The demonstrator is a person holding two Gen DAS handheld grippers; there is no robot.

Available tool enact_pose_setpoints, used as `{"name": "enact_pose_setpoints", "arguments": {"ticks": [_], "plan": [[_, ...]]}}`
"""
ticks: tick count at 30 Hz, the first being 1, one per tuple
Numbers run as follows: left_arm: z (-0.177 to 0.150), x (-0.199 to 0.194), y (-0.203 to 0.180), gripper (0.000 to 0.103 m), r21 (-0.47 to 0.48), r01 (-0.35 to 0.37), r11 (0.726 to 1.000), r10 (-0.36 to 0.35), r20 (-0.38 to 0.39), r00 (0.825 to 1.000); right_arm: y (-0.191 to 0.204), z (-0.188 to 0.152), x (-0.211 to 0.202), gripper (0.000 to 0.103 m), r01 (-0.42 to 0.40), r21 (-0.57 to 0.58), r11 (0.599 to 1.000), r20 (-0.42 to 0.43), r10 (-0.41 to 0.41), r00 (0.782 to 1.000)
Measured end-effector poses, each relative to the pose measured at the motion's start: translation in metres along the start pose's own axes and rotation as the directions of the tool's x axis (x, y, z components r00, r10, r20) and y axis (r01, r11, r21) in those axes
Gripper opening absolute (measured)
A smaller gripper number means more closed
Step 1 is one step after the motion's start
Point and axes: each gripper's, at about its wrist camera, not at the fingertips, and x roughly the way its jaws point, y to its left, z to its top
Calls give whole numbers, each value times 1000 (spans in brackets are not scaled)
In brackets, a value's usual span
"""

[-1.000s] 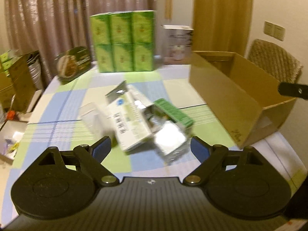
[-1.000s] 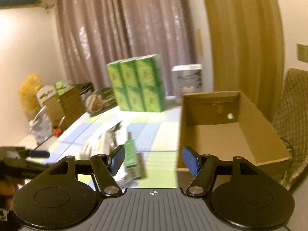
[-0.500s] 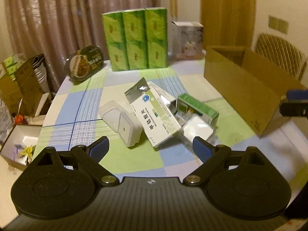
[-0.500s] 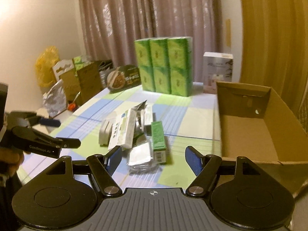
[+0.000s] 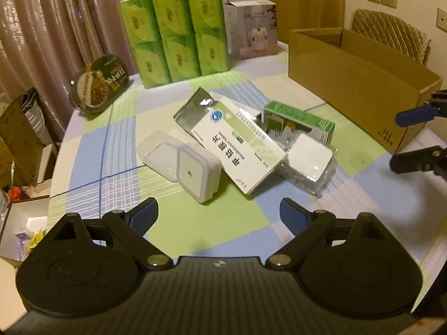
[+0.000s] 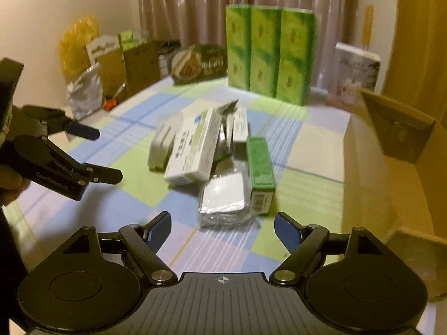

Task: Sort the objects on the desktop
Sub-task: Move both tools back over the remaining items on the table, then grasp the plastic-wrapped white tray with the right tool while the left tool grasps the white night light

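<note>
A loose pile lies mid-table: a white square night-light (image 5: pixel 195 174), a clear tray (image 5: pixel 159 153), a white-and-green medicine box (image 5: pixel 240 150), a green carton (image 5: pixel 301 120) and a plastic-wrapped white pack (image 5: pixel 310 162). My left gripper (image 5: pixel 218 209) hovers open just short of the night-light, nothing between its fingers. My right gripper (image 6: pixel 222 222) hangs short of the wrapped pack (image 6: pixel 223 195) and green carton (image 6: pixel 259 164); its jaws are opening and hold nothing. An open cardboard box (image 5: pixel 349 83) stands to the right. Each gripper shows in the other's view: right gripper (image 5: pixel 410 139), left gripper (image 6: pixel 103 153).
Green tissue packs (image 5: pixel 173 30), a white appliance box (image 5: pixel 251 30) and a bowl-shaped food pack (image 5: pixel 99 83) line the table's far side. Cartons and bags (image 5: pixel 16 139) crowd the floor to the left. A wicker chair (image 5: pixel 391 33) sits behind the cardboard box.
Both grippers have come down and closer to the pile, which looks larger in both views. The right gripper's fingers stand wider apart than before.
</note>
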Motion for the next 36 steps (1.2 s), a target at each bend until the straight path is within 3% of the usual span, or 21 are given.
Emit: {"name": "enact_pose_setpoints", "arguments": {"ticks": [16, 23, 28, 36], "plan": [[-3, 55, 9, 94, 73, 31, 997, -29, -24, 999, -2, 2, 83, 80, 24, -33, 999, -98, -28, 995], [1, 75, 24, 94, 144, 26, 989, -22, -30, 999, -2, 2, 90, 80, 28, -25, 999, -96, -31, 995], [8, 84, 37, 94, 183, 69, 981, -71, 5, 997, -1, 1, 95, 80, 63, -40, 997, -94, -67, 993], [12, 101, 49, 94, 219, 132, 967, -138, 12, 990, 1, 4, 101, 80, 40, -18, 999, -81, -41, 996]]}}
